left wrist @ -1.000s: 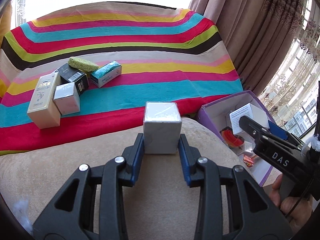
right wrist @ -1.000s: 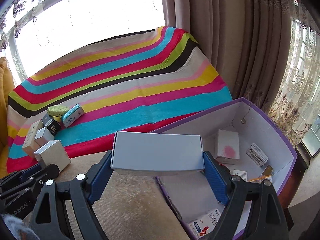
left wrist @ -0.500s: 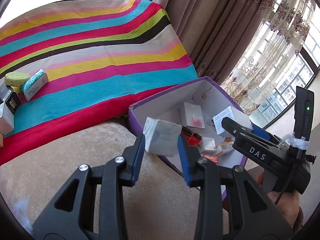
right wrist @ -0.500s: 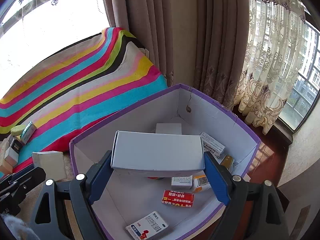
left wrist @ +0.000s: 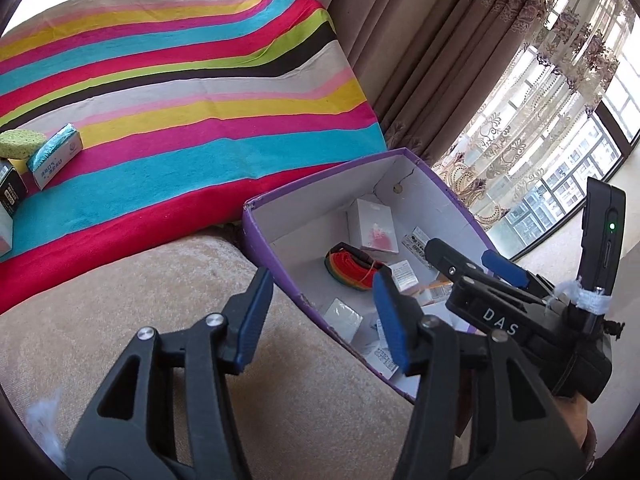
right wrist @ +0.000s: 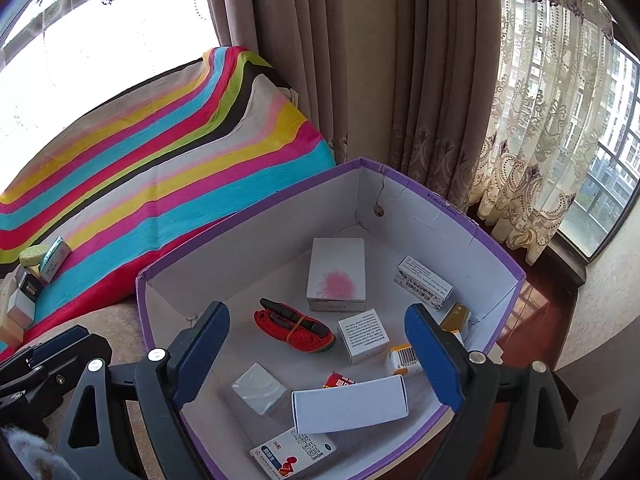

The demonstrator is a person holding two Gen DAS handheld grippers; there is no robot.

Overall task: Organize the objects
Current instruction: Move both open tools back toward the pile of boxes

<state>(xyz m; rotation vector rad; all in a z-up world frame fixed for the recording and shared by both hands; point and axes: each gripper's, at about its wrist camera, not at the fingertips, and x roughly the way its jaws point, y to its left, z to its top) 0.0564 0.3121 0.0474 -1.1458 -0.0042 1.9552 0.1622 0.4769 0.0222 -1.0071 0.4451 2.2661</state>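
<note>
A purple cardboard box [left wrist: 320, 176] [right wrist: 248, 220] with a white inside stands beside a beige cushion [left wrist: 180, 280]. A small silver cube box [left wrist: 342, 318] [right wrist: 259, 388] lies loose on its floor, and a long white box [right wrist: 350, 404] rests beside it. My left gripper [left wrist: 324, 320] hovers over the box's near wall; its jaws are opening with nothing pressed between them. Above the box's inside, my right gripper [right wrist: 318, 356] is also opening and holds nothing. Each gripper shows in the other's view: the right gripper [left wrist: 472, 268] and the left gripper [right wrist: 52, 360].
The purple box also holds a red strap [right wrist: 292, 328], a white box with a pink mark [right wrist: 336, 276] and several small cartons. On the striped blanket [left wrist: 180, 92] lie a green sponge [left wrist: 20, 144], a teal box [left wrist: 54, 156] and a black box [left wrist: 10, 196]. Curtains [right wrist: 420, 80] hang behind.
Both grippers swung from over the cushion to over the purple box. The left let go of the silver cube and the right let go of the long white box; both now lie inside.
</note>
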